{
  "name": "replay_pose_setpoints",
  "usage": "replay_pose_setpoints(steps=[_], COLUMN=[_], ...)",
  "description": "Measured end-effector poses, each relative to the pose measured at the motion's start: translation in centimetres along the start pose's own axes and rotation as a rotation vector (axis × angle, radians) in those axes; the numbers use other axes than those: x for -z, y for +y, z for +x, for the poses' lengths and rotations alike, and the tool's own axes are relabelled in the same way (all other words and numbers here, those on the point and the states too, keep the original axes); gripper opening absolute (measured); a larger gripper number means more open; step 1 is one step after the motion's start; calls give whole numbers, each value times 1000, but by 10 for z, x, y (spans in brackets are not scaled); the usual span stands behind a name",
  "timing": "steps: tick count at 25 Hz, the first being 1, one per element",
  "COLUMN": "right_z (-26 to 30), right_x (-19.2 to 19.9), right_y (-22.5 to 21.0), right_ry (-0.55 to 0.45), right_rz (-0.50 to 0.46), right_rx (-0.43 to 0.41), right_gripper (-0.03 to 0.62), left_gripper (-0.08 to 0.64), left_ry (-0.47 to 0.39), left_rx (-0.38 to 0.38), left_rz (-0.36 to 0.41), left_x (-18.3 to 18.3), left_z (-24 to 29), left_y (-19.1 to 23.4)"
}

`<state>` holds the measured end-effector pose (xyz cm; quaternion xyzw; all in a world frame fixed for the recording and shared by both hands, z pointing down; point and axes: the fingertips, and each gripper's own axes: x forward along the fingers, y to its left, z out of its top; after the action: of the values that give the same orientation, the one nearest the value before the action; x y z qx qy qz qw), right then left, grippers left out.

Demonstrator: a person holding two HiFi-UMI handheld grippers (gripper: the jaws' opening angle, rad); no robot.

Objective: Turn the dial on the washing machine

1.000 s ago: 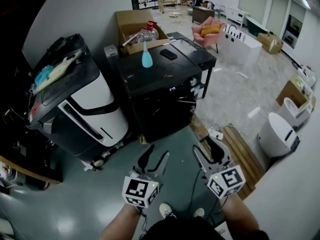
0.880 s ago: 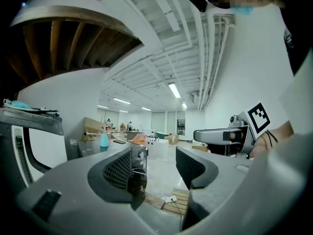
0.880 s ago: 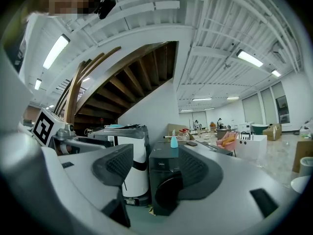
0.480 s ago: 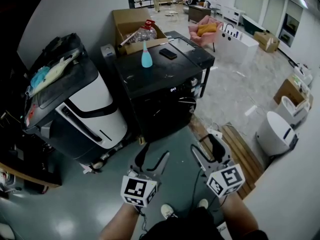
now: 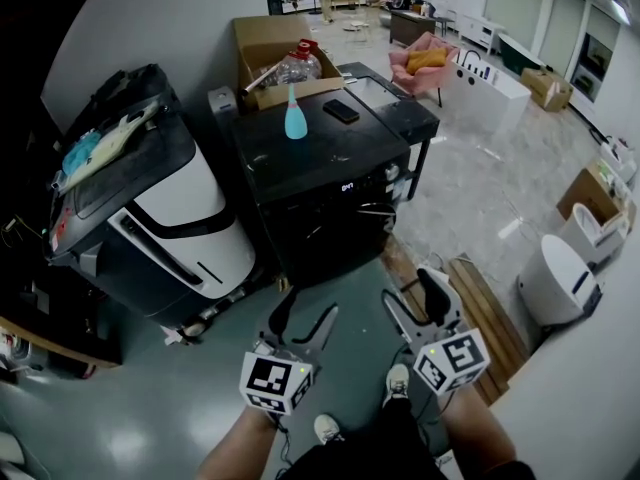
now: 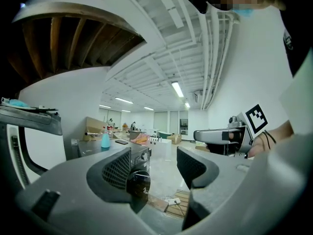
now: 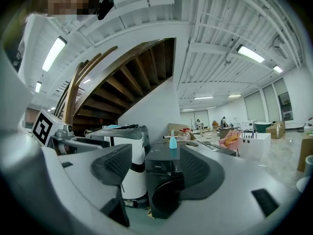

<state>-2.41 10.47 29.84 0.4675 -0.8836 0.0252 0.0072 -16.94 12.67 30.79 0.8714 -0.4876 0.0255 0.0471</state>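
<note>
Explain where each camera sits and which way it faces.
Head view: on the head, looking steeply down at washer; shows forearms, left gripper, right gripper, shoes.
Left gripper view: on that gripper, facing the washer along open jaws; right gripper at right.
Right gripper view: on that gripper, facing the washer along open jaws.
All share the bottle on the washer.

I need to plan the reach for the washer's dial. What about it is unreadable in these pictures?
- Dial setting: left gripper view, far off and too small to read.
- Head view: the dial is only a speck on the washing machine; display digits too small.
- Right gripper view: the machine's dial corner is hidden behind a jaw.
</note>
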Motion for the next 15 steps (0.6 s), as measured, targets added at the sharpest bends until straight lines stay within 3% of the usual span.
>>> replay_pose_setpoints(steps=[15], right_z=[62], right_x=[-7], right_y=[-168], right_ry=[11], right_rz=[17], right_rx=[-143], right_gripper=[296], left_gripper=[276], left_ry=[17], left_rx=[-144], left_rz=[-11], left_x=[-16], left_z=[162], left_y=[-28])
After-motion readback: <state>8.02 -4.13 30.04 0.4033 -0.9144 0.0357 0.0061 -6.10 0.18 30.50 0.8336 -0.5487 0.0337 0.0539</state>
